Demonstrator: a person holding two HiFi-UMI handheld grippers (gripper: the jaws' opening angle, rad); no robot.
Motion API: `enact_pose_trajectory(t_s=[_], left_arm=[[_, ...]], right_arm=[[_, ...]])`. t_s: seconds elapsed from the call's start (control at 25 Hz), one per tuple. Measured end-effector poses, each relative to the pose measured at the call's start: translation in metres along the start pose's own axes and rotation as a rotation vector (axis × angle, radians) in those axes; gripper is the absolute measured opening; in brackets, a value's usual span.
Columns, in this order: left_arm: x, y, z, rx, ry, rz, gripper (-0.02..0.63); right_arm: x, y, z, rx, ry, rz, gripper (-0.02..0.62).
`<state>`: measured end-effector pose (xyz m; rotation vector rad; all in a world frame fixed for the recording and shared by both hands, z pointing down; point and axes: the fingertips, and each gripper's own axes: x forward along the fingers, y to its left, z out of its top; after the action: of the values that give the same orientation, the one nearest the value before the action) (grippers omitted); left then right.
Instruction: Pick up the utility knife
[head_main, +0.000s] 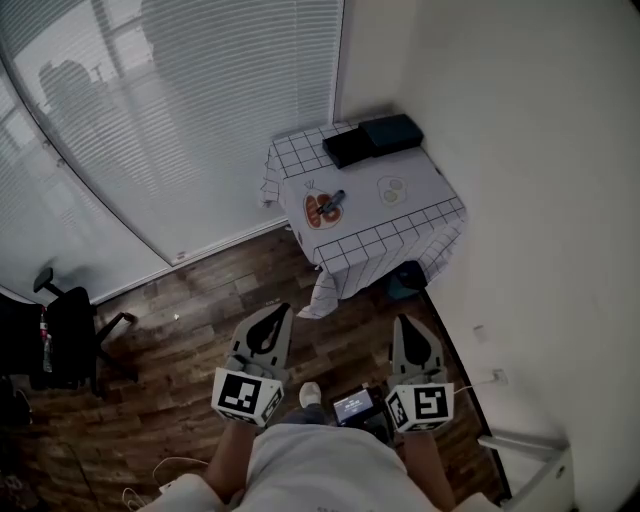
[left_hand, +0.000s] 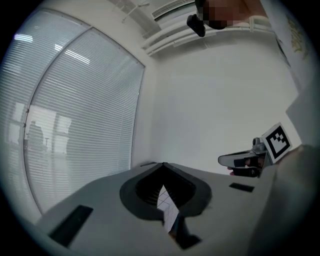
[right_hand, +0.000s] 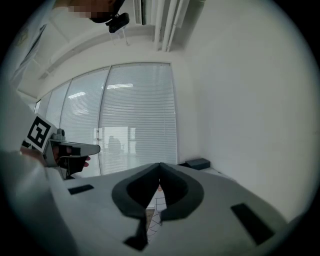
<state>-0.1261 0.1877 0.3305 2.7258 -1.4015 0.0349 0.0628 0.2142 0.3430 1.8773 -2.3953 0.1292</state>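
Utility knife (head_main: 331, 203) lying on the small corner bench (head_main: 365, 215), resting on an orange printed patch of the checked cloth (head_main: 340, 275), toward the bench's left half in the head view. Dark body, long axis running diagonally there, lower left to upper right, so slanting across the line of approach rather than along it. Sitting well apart from both tongs, straight ahead across wooden floor (head_main: 200, 320); untouched by either. Flat dark case (head_main: 375, 140) lying behind it at the far edge, in the corner by the wall, clear of the knife.

Left tongs (head_main: 278, 312) being held low in front of the body, pointing about level toward the bench, tips pressed together and gripping nothing. Checked cloth showing only as a sliver through the notch below the tips in the left gripper view. Right tongs (head_main: 408, 322) being held alongside, nearer the wall, tilting very slightly downward, tips likewise meeting with nothing between. Marker cubes (head_main: 247, 395) facing up toward the head camera.

Judging from the head view: knife lying a little left of the midline between the two tongs, so marginally nearer the left pair, but out of reach of both. Expecting a need to close the gap first, then to open one pair and roll the wrist so the pads straddle the knife's short width, across its diagonal axis. Blade end versus handle end too small to tell.
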Motion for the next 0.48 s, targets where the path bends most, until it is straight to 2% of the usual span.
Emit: enact_pose_trajectory(t_s=[0.48], left_arm=[[0.069, 0.029, -0.003, -0.011, 0.018, -0.023, 0.006]], right_arm=[[0.067, -0.027, 0.005, 0.01, -0.001, -0.011, 0.006]])
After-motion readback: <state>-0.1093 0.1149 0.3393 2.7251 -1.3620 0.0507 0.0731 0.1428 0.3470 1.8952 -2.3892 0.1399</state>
